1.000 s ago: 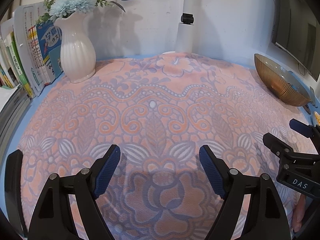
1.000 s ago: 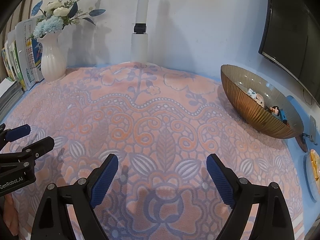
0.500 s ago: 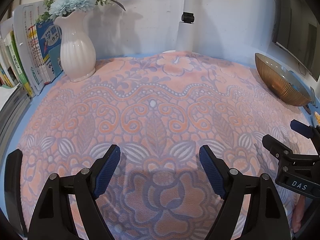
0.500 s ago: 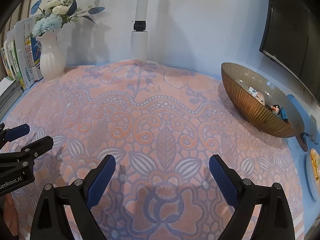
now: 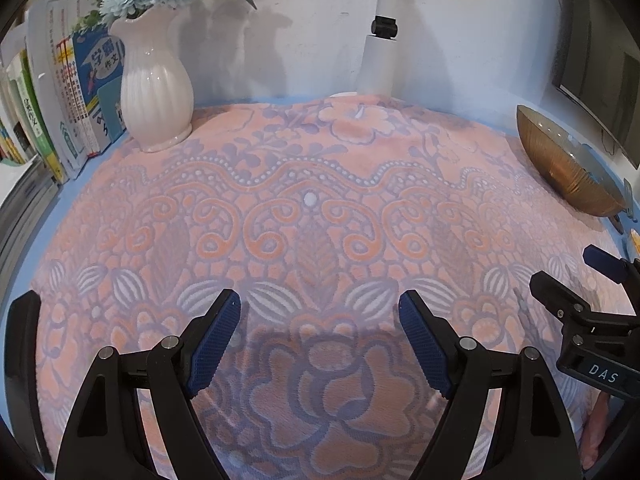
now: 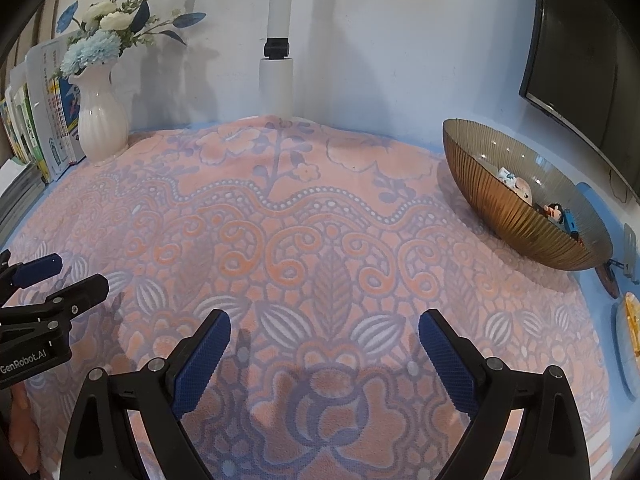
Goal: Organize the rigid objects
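A ribbed amber glass bowl [image 6: 516, 216] stands at the right on the pink patterned cloth [image 6: 304, 208] and holds small toy figures [image 6: 554, 212]. It also shows at the right edge of the left wrist view [image 5: 560, 164]. My left gripper [image 5: 320, 316] is open and empty, low over the near part of the cloth. My right gripper [image 6: 324, 332] is open and empty, also low over the cloth. Each gripper shows at the edge of the other's view, the right gripper [image 5: 568, 276] and the left gripper [image 6: 68, 276].
A white vase of blue and white flowers [image 5: 154, 92] stands at the back left beside upright books [image 5: 60, 96]. A white lamp post [image 6: 276, 68] rises at the back centre. A dark monitor [image 6: 584, 48] hangs at the right. A plate [image 6: 630, 332] lies at the right edge.
Both grippers have drawn back and risen slightly; the scene sits a little farther away. Both stay open and empty.
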The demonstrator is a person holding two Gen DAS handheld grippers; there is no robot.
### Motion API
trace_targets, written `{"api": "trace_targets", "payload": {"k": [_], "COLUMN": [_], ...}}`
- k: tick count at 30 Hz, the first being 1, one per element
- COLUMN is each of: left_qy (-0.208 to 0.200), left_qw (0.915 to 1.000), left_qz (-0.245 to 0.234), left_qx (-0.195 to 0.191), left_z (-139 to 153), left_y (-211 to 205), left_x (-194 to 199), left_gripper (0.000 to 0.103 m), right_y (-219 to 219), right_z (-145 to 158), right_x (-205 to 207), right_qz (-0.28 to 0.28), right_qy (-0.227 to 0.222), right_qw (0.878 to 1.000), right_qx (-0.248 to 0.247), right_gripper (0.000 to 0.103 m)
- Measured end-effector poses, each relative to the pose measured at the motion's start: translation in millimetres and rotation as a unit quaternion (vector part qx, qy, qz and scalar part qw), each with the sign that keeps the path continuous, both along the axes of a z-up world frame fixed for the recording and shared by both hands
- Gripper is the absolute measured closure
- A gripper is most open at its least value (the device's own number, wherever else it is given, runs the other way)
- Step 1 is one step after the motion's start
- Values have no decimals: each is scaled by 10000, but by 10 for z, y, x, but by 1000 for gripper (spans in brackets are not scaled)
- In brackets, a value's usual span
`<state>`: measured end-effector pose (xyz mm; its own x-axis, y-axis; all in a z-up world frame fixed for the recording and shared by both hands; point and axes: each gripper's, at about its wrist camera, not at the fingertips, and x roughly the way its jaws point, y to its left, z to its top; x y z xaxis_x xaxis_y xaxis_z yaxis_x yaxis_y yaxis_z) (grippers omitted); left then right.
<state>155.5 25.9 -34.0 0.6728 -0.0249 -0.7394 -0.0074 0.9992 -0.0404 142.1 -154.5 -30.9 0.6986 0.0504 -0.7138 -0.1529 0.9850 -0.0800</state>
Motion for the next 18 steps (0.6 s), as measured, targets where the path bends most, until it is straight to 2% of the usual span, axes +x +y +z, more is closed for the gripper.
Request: {"api": "trace_targets", "payload": {"k": [5, 8, 10, 11, 13, 15, 18], "left_qy": [123, 388, 462, 502, 602, 637, 661], "left_qw": [9999, 9990, 9985, 9982, 9972, 9972, 9971], "left_qz": [62, 148, 209, 254, 360, 360, 345], "left_qx": [66, 142, 186, 229, 238, 149, 166], "left_z": [-37, -109, -128, -139, -162, -171, -174], "left_y": [17, 52, 54, 54, 79, 104, 96], "left_x": [32, 103, 134, 148, 173, 179, 177], "left_gripper": [23, 22, 12, 6, 0, 0, 0], "right_y": [-10, -10, -21, -22, -92, -133, -102], "right_z": [-28, -86, -151, -218, -240, -243, -242], "right_x": [19, 74, 143, 208, 271, 284, 249], "right_qz": [1, 29, 60, 89, 81, 129, 190], "right_qy": [72, 297, 572, 847, 1024, 1062, 994], "right_qw": [10000, 9996, 9983, 9964, 9943, 9936, 9947], "right_qx": [-1, 9, 16, 28, 270, 376, 192], "right_gripper": [7, 6, 4, 0, 0, 0, 0]}}
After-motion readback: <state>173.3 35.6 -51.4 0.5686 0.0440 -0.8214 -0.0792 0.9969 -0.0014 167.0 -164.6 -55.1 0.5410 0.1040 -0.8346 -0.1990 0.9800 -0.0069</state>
